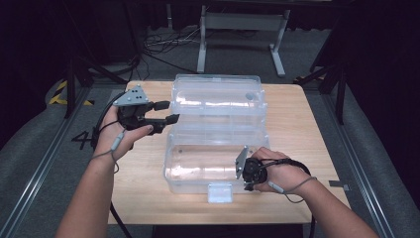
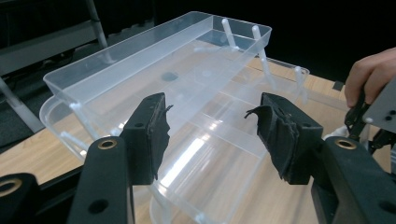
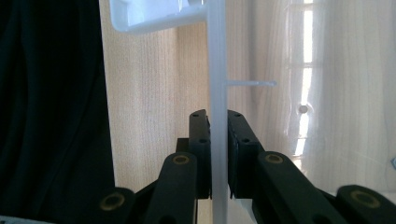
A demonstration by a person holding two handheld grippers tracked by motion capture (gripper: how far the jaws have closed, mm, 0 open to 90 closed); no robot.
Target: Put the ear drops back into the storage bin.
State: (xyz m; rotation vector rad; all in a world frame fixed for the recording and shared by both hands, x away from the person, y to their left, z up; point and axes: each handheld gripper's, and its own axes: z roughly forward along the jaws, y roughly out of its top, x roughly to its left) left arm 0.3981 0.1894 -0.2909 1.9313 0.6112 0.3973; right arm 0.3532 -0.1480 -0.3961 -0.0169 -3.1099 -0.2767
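Step in hand, as I read it: handling the clear plastic box (image 1: 208, 168) w/ its lid (image 1: 216, 96) swung open. The right gripper (image 1: 246, 173) is clenched on the box's front wall, near the right end of that wall; the right gripper view has the thin white rim (image 3: 217, 93) pinched edge-on between both jaws, one jaw inside the wall, one outside. The left gripper (image 1: 166, 112) hangs released just off the lid's left end, jaws spread wide w/ the lid (image 2: 177, 79) framed between them in the left gripper view, touching nothing. To do it well, I'd say: keep the right pinch square to the wall & don't twist, since thin plastic will likely flex or slip out; steady the box before the left closes on the lid edge; bring the left in level so both jaws straddle the rim, not scrape it. Any swing of the lid should go slow, around the hinge line, else the whole box may skid on the desk (image 1: 297, 129). Looks: box is see-through, rectangular, rounded corners, apparently empty, sits mid-desk w/ a pale latch tab (image 1: 220, 192) at the front centre. Lid lies back behind the base, ribbed inside w/ thin moulded dividers, strong glare on both parts. Wood grain shows through the walls.
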